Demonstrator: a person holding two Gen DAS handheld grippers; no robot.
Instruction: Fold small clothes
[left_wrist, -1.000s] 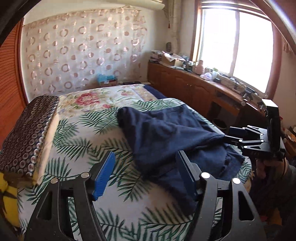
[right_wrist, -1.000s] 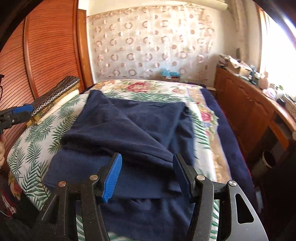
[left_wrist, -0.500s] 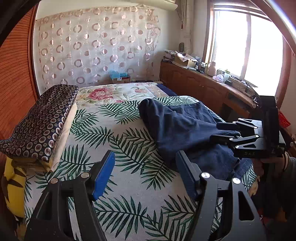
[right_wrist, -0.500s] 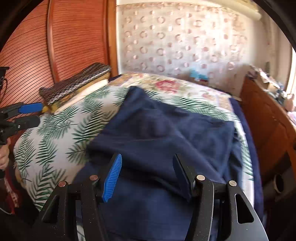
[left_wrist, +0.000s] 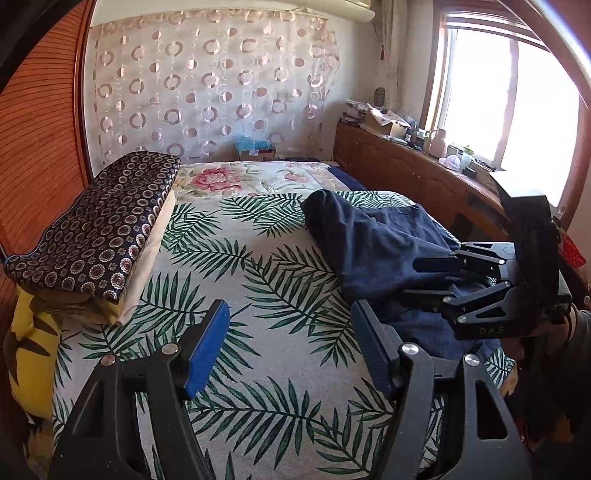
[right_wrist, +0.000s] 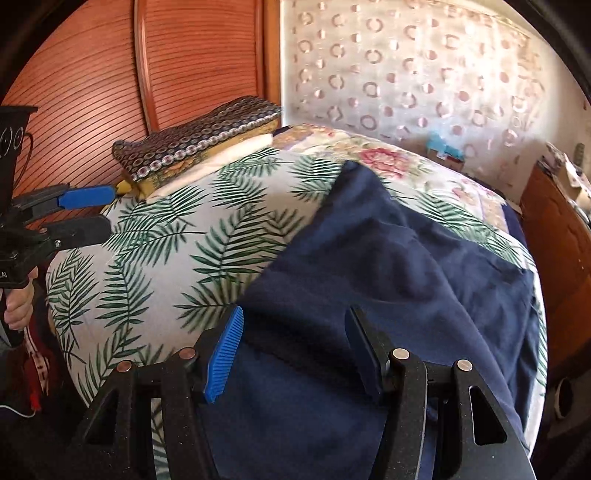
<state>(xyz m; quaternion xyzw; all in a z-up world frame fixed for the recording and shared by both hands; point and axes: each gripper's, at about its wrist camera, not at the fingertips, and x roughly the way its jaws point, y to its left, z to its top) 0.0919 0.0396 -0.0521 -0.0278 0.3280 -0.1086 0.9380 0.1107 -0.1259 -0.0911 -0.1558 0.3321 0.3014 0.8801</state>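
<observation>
Risk sits first with the left hand-held gripper (left_wrist: 290, 347): its blue-padded jaws stand apart with nothing between them, over bare palm-leaf-printed bedspread (left_wrist: 236, 295), while the rumpled dark navy cotton garment (left_wrist: 373, 251) lies off at its 2 o'clock. A close from here would pinch the bedspread, or nothing, and lifting the spread would drag the garment askew.

The right hand-held gripper (right_wrist: 295, 349) also stands open and empty, poised above the garment's near folded layers (right_wrist: 369, 295), which fill that view from 6 to 1 o'clock. Several overlapping edges lie beneath it; I judge a bite could catch two layers or only the upper flap, so the fold would bunch instead of lying flat.

Farther out, the garment's right side reaches the bed's edge at 3 o'clock, and a pull that way may slide it off.

At 10 o'clock the patterned dark cushion stacked on pale and yellow bedding (left_wrist: 96, 229) stands well apart, a small obstacle only for a wide leftward sweep.
</observation>
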